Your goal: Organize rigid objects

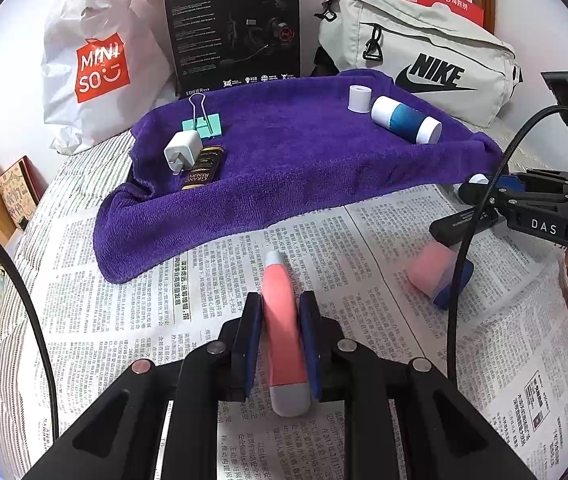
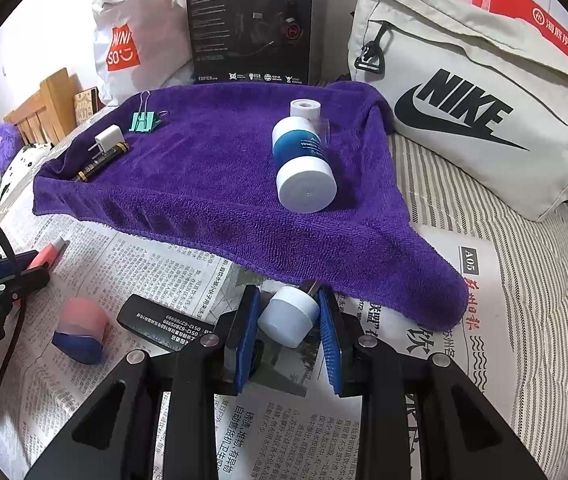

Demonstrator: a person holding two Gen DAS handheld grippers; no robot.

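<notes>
I am angling both grippers downward over the newspaper (image 1: 384,240): my left gripper (image 1: 281,312) is clamping a pink tube (image 1: 281,320), my right gripper (image 2: 290,320) is clenching a white jar (image 2: 290,314) beside the purple towel (image 2: 223,184).

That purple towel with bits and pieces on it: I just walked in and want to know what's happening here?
A person is sorting small items onto the purple towel, holding tongs in each hand. The left tongs are clamped on a pink tube over the newspaper. The right tongs grip a small white jar at the towel's near edge. A blue-and-white bottle, charger plug and green binder clip already lie on the towel; a pink-and-blue container waits on the newspaper.
</notes>
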